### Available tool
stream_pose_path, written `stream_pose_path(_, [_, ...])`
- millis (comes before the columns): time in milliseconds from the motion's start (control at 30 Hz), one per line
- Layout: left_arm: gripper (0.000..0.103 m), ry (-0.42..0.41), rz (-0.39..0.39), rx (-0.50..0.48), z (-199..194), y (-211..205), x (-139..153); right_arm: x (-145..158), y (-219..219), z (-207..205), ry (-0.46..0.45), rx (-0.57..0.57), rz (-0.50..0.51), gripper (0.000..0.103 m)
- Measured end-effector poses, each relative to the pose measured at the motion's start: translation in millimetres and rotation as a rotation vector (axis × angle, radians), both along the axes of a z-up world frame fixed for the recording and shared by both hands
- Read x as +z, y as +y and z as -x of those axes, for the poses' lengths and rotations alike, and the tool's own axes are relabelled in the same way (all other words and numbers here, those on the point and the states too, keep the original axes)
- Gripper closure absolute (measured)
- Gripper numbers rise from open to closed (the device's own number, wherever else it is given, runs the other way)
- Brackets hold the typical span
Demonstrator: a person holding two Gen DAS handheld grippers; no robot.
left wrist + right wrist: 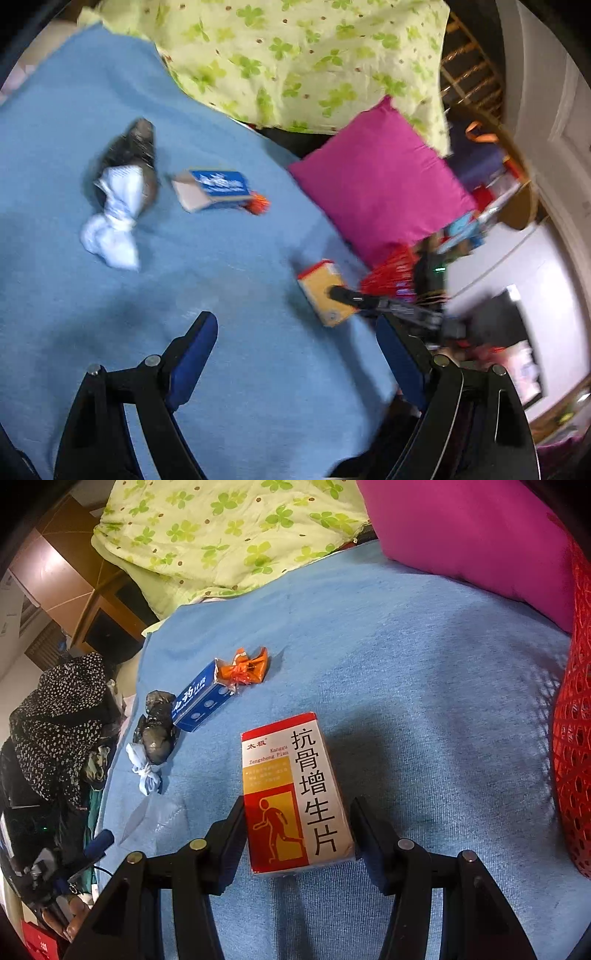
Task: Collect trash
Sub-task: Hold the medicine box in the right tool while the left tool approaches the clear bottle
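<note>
The red-and-white medicine box is clamped between the pads of the right gripper on the blue bed sheet. The left gripper is held spread wide with nothing in it. A blue carton, an orange wrapper and a knotted white bag are seen lying farther off on the sheet.

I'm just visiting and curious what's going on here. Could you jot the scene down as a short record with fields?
Surface: blue blanket
Right gripper: closed on the red-and-white medicine box
Left gripper: open, nothing between its fingers
Trash still lying loose: blue box, orange wrapper, black bag, white wad
Container: red mesh basket, beside the pink cushion
</note>
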State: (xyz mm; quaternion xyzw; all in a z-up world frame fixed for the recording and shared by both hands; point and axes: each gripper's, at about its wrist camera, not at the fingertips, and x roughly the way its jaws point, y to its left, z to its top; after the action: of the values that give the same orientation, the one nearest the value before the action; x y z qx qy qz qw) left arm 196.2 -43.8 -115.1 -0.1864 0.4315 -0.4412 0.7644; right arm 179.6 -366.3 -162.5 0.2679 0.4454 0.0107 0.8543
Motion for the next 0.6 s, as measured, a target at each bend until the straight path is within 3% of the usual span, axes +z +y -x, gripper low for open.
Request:
stream_pose_path(100, [0.015, -0.019, -0.085, 0.060, -6.7, -2.8, -4.0, 0.9, 3.0, -1.0, -0.003, 0.009, 0.020, 0.044])
stream_pose_path(233, [0.015, -0.127, -0.170, 0.120, -9.3, -11.3, -0.3, -0.1, 4.3, -1.7, -0.006, 0.009, 0.035, 0.044])
stream_pose_path(367, [0.015, -0.204, -0.254, 0.062, -12.0, -33.0, -4.7, 0.1, 11.5, -1.9, -0.007, 0.021, 0.109, 0.045])
stream_pose_path(467, [0.015, -0.196, -0.312, 0.026, -17.1, -47.1, -16.1, 1.7, 14.3, 0.3, -0.018, 0.030, 0.143, 0.046])
stream_pose_path(600, [0.015, -0.182, -0.335, -0.007, -15.6, -55.1, -23.8, 3.0, 8.2, 5.2, -0.018, 0.017, 0.152, 0.047])
